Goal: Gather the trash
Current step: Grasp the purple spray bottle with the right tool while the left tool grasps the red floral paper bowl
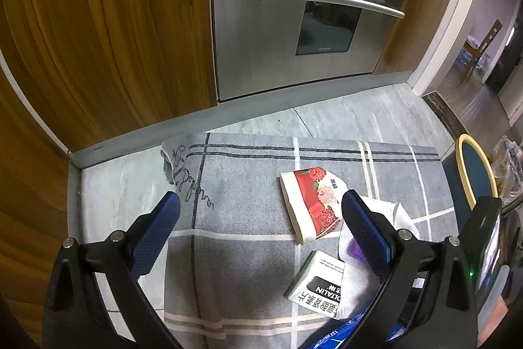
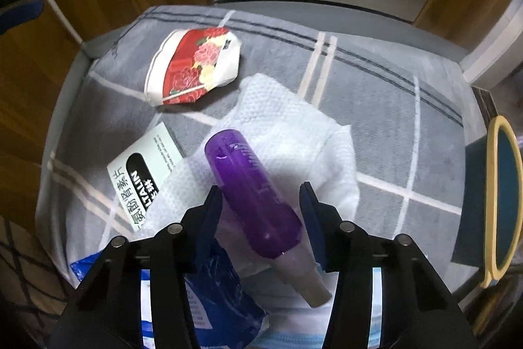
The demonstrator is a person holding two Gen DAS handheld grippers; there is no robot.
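My right gripper point(image 2: 261, 201) has its fingers either side of the purple bottle point(image 2: 251, 188); the left one touches it, the right one shows a gap, so no grip yet. The bottle lies on a white paper towel point(image 2: 294, 126) on the grey rug point(image 2: 392, 120). My left gripper point(image 1: 261, 234) hangs open over the rug, near a flattened red floral cup point(image 1: 313, 201) and a medicine box point(image 1: 313, 283).

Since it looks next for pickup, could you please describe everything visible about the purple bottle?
The purple bottle is translucent violet plastic with a paler, greyish neck or cap end toward the camera. It lies on its side on white paper towel, between the right gripper fingers. The left pad looks against it; a gap shows on the right.
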